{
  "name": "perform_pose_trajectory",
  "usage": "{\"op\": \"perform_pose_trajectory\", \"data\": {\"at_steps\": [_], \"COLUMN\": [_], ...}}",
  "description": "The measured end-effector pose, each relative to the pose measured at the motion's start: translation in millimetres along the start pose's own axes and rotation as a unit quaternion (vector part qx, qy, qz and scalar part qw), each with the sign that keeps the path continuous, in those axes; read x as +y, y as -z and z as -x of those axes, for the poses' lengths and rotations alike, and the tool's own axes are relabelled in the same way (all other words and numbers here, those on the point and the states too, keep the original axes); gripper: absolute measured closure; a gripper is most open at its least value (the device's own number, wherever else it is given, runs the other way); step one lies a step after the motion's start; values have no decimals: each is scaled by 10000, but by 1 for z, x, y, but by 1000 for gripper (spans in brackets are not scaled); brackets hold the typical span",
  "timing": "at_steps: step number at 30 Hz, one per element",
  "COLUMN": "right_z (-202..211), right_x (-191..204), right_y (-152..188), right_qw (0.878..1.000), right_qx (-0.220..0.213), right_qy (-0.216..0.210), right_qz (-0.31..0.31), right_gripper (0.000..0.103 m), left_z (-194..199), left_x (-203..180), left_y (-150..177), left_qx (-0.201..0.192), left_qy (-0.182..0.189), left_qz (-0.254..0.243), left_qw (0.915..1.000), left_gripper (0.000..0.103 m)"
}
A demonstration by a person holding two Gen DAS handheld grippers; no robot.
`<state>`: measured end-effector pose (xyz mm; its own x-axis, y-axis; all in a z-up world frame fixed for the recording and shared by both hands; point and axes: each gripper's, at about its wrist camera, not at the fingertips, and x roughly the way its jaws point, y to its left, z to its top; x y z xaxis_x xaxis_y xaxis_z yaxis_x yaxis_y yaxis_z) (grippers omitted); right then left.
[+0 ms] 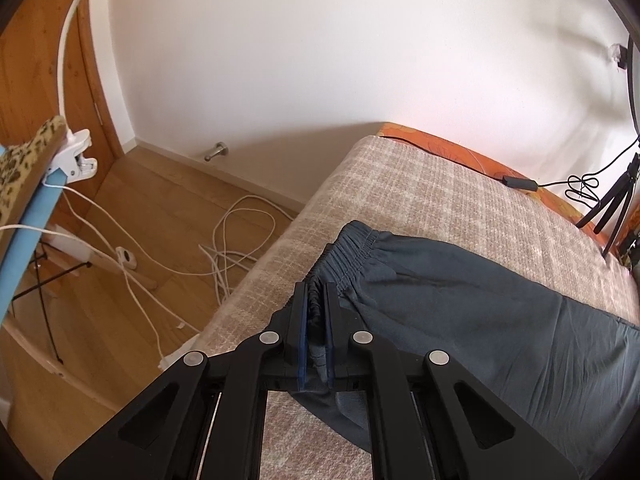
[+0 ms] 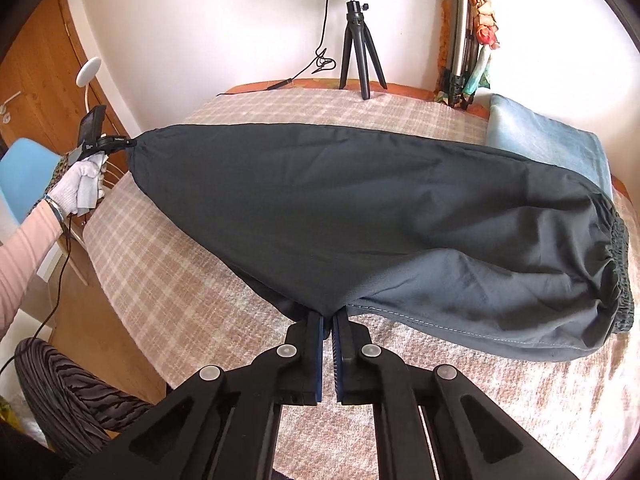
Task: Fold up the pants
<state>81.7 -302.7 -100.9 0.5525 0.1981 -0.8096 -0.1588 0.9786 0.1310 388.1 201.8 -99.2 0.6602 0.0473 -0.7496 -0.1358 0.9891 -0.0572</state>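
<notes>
Both grippers point(image 1: 316, 296) point(image 2: 329, 322) clamped on pants point(image 2: 360, 208)

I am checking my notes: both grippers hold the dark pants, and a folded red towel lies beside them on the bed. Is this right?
One detail is wrong: the folded towel is light blue, as the right wrist view shows. Both the left gripper and right gripper do hold the dark pants on the bed.

A ring light tripod point(image 2: 358, 46) stands behind the plaid blanket point(image 2: 192, 236).
</notes>
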Motion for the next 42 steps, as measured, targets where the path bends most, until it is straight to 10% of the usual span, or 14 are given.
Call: {"op": "perform_pose_trajectory", "data": {"at_steps": [8,12,15,22,29,42], "right_z": [-27,-43,-37,-4,-6,-47], "right_x": [0,2,0,2,25,48], "right_y": [15,29,30,20,-9,-69], "right_qw": [9979,9949,9949,9981,9981,9936], "right_qx": [566,905,924,524,222,-260], "right_qy": [119,169,140,-185,-296,-781], "right_qz": [303,424,376,260,484,773], "right_gripper": [102,95,66,66,65,64], "left_z": [-20,-20,-9,0,-24,-34], "left_x": [3,12,28,58,43,44], "left_y": [13,14,10,27,46,36], "left_qx": [252,199,107,391,845,354], "left_qy": [-280,-290,-127,682,973,695], "left_qz": [-145,28,321,1176,1531,1873], "left_qw": [9992,9994,9993,9900,9798,9792], "left_gripper": [96,70,66,40,39,41]}}
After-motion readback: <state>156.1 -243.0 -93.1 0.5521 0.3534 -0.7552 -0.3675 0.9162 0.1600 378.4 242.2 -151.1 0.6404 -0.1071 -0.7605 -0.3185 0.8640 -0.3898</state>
